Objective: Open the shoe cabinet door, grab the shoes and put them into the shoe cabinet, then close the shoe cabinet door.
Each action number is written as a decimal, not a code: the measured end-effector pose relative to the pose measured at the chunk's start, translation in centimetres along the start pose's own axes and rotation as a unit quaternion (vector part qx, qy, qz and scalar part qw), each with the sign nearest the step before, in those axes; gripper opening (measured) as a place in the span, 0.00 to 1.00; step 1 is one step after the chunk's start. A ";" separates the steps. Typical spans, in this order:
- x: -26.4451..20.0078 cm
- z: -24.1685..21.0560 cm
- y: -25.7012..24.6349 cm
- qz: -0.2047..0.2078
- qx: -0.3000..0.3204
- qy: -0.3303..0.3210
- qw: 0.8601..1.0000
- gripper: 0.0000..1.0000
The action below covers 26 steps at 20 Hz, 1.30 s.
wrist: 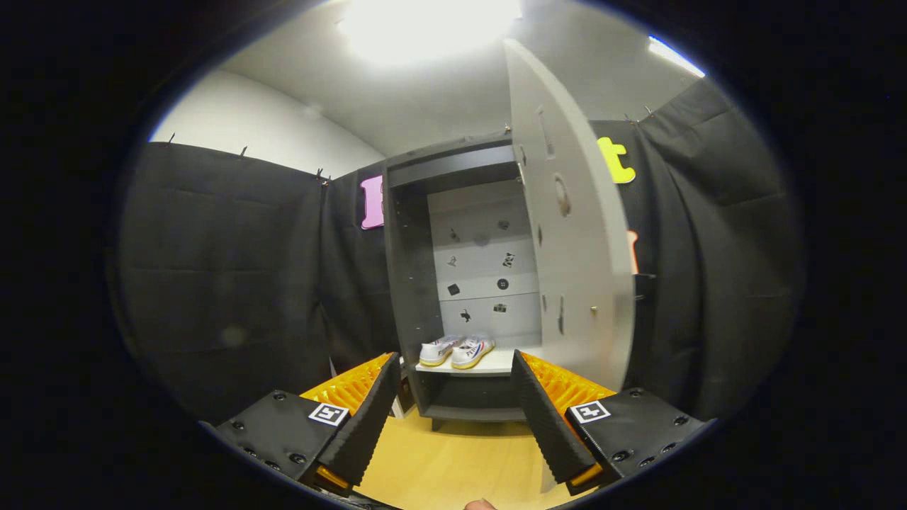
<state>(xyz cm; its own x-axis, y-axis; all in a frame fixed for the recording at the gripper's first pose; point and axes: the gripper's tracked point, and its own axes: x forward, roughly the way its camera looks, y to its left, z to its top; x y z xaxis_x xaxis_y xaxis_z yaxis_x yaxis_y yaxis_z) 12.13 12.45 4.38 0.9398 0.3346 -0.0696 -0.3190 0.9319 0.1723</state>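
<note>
Shoes [455,350] sit on cabinet [411,283] shelf; gripper [457,414] spread, empty; next, push open door [577,234] shut w/ outer face.

Black cloth walls [234,283] hang in folds on both sides — pinned along their upper edge with small clips. Above them rises a plain white wall [248,120], and a bright ceiling light [425,25] glares overhead. Below lies a light wooden floor [453,460] — bare, smooth.
</note>
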 end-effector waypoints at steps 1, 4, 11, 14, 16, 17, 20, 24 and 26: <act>-0.6 0.4 -0.9 -0.004 0.002 -0.002 1.000 0.97; -2.4 1.5 -3.6 -0.018 0.000 -0.011 1.000 0.97; -4.2 2.8 -10.6 -0.034 0.003 -0.008 0.999 0.97; -3.7 2.3 -13.3 -0.040 0.009 -0.002 0.999 0.97; -3.0 1.8 -14.5 -0.037 0.011 0.006 0.999 0.97; -2.4 1.4 -14.9 -0.032 0.013 0.012 0.999 0.97; -0.9 0.1 -15.3 -0.001 0.017 0.033 0.999 0.97; 0.2 -0.5 -14.7 0.056 0.002 0.051 0.997 0.97; 0.6 -0.4 -14.4 0.080 -0.009 0.052 0.995 0.97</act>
<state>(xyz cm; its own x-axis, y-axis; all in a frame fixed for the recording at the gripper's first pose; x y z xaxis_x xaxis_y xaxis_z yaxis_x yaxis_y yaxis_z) 17.24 -0.71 1.47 0.8599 0.4899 -0.1434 -0.4657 0.8680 0.1724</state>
